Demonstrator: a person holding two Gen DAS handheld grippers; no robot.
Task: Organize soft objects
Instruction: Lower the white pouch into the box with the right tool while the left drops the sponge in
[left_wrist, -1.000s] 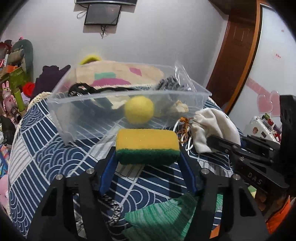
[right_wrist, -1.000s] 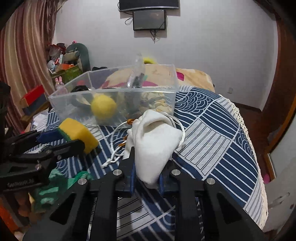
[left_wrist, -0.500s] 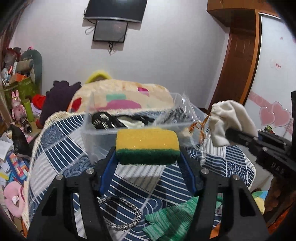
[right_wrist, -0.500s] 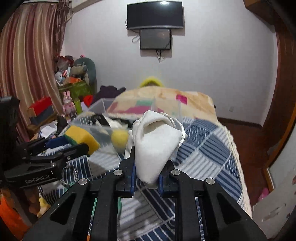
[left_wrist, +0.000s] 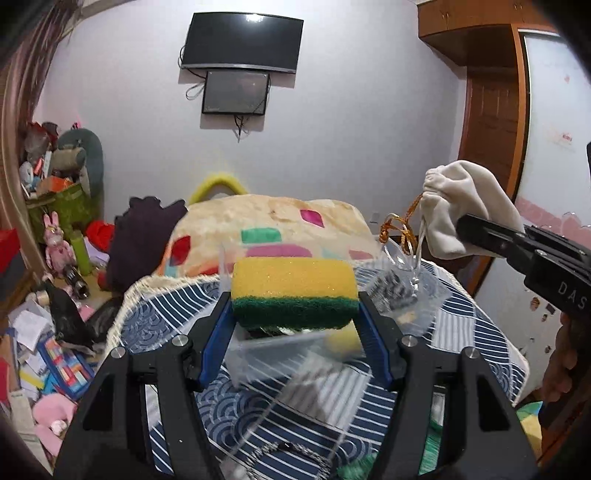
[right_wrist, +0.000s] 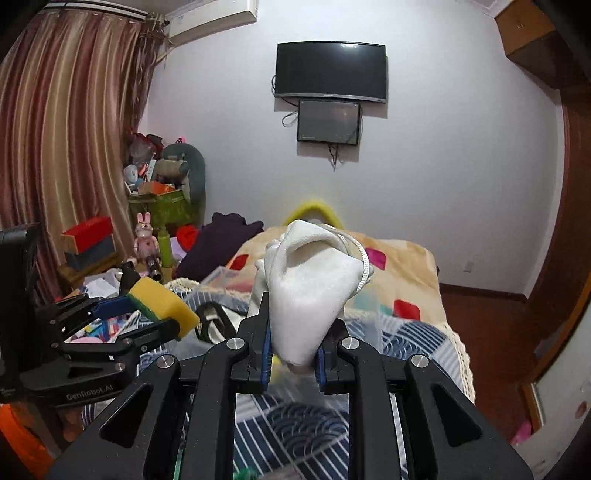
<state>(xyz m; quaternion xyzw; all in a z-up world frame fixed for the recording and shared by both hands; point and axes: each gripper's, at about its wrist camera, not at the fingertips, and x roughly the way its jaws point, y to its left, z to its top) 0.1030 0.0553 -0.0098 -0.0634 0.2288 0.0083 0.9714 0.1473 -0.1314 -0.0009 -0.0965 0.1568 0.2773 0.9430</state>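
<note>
Two hand-held grippers are raised above one clear plastic bin, each clamped on a single soft thing. Left gripper pinches one rectangular sponge by its short ends between blue pads: porous yellow foam on top, a coarse dark green scouring layer beneath. Right gripper is squeezed nearly together on one cream drawstring pouch, velvety and puckered at its gathered mouth, with a white cord looping off it and an orange ribbon curling below. The bin, blurred, rests on a navy and white wave-patterned cloth; what looks like one fuzzy yellow ball sits inside it, under the sponge.
</note>
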